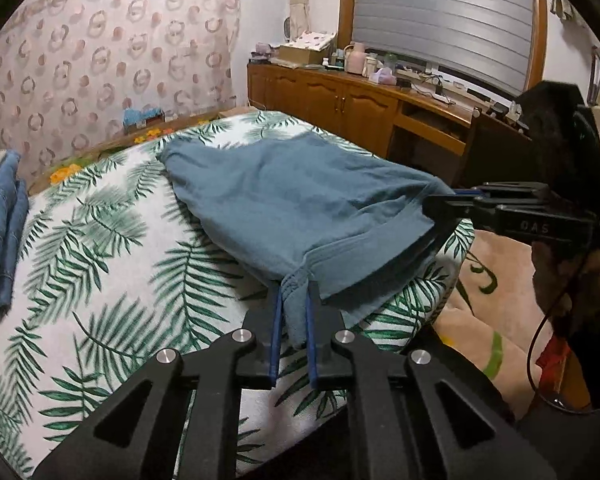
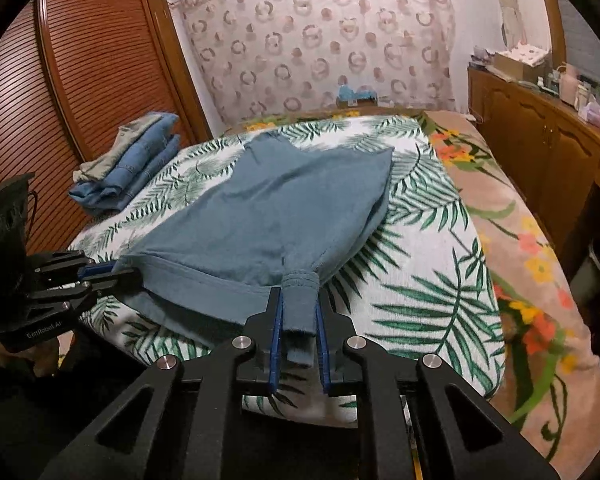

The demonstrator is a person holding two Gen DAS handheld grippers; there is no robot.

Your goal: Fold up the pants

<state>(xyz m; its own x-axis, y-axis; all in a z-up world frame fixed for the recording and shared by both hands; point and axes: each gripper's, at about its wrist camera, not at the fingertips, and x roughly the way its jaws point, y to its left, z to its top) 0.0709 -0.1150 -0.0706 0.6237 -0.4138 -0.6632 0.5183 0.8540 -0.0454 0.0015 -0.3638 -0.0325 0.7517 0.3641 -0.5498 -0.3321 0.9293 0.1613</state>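
Note:
Blue-grey pants (image 1: 296, 200) lie on the leaf-print cloth (image 1: 112, 264) of the bed, also shown in the right wrist view (image 2: 268, 208). My left gripper (image 1: 294, 280) is shut on the near left corner of the hem, bunched between its blue pads. My right gripper (image 2: 299, 280) is shut on the near right corner. The near edge is stretched between the two and lifted a little off the cloth. The right gripper appears at the right of the left wrist view (image 1: 432, 204); the left gripper appears at the left of the right wrist view (image 2: 112, 270).
A stack of folded jeans (image 2: 132, 164) sits at the far left of the bed. A wooden cabinet (image 1: 340, 100) with clutter stands to the right, a slatted wardrobe (image 2: 80, 72) to the left. A floral blanket (image 2: 532, 248) covers the bed's right side.

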